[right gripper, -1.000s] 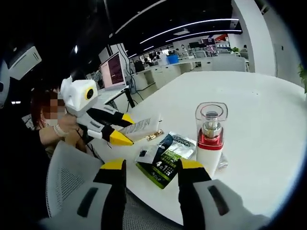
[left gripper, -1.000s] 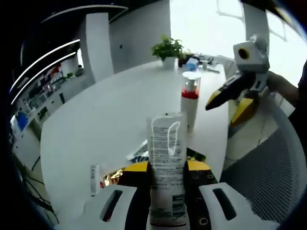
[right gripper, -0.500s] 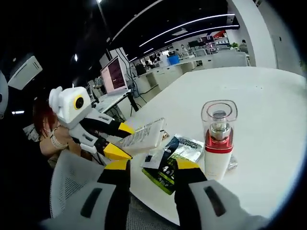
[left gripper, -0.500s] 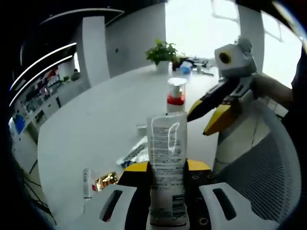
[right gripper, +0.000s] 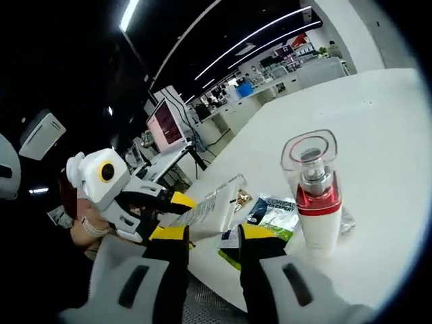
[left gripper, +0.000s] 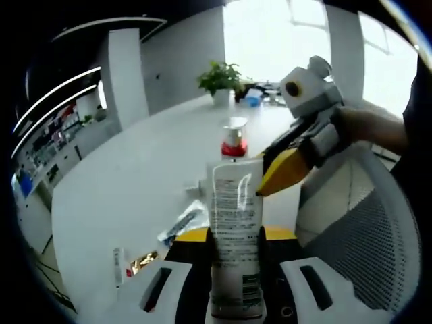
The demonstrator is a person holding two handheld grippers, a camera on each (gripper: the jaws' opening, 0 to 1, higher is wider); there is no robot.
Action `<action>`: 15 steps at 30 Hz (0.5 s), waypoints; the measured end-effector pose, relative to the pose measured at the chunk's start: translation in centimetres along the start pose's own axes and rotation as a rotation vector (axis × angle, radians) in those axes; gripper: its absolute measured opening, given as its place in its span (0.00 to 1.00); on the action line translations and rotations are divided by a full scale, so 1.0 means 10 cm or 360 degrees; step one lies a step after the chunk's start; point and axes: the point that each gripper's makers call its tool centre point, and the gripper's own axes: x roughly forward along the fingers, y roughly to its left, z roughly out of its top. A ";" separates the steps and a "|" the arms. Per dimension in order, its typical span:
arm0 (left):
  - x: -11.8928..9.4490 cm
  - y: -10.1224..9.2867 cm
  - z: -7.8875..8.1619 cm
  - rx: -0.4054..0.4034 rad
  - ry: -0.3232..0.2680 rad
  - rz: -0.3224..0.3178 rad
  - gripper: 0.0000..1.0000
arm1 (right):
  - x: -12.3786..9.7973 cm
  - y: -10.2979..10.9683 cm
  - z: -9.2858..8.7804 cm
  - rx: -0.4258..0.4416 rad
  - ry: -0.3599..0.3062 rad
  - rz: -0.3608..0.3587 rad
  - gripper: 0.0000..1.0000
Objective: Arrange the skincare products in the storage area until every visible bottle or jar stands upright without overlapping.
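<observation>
White squeeze tube point(left gripper: 234, 229): pinched by left gripper point(left gripper: 234, 237) jaws above bench point(left gripper: 135, 182) edge. Judged light, soft-walled; best gripped near its stiffer crimp. Right gripper point(right gripper: 204, 233) jaws spread, beside tube.

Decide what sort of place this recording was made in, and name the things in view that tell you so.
Most likely an open-plan office. A large white table takes up the foreground, desks with a lit computer monitor stand behind it, long strip lights run across a dark ceiling, and a mesh office chair sits at the table's edge.
</observation>
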 end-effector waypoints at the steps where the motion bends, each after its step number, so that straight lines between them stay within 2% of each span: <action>1: 0.00 0.00 0.01 -0.0004 -0.0001 -0.0002 0.22 | 0.00 0.00 0.00 0.0004 -0.0001 0.0001 0.29; 6: 0.00 0.01 0.01 0.0009 0.0006 0.0007 0.22 | 0.00 0.03 0.03 0.0093 -0.0046 0.0046 0.21; 9: 0.01 0.02 0.00 0.0017 0.0014 0.0009 0.22 | -0.01 0.05 0.05 0.0105 -0.0066 0.0056 0.15; 13: 0.02 0.01 0.01 0.0003 0.0004 0.0003 0.22 | -0.02 0.05 0.08 0.0109 -0.0075 0.0049 0.13; 15: 0.02 0.00 0.03 -0.0014 -0.0009 -0.0003 0.22 | -0.03 0.07 0.13 0.0190 -0.0118 0.0073 0.10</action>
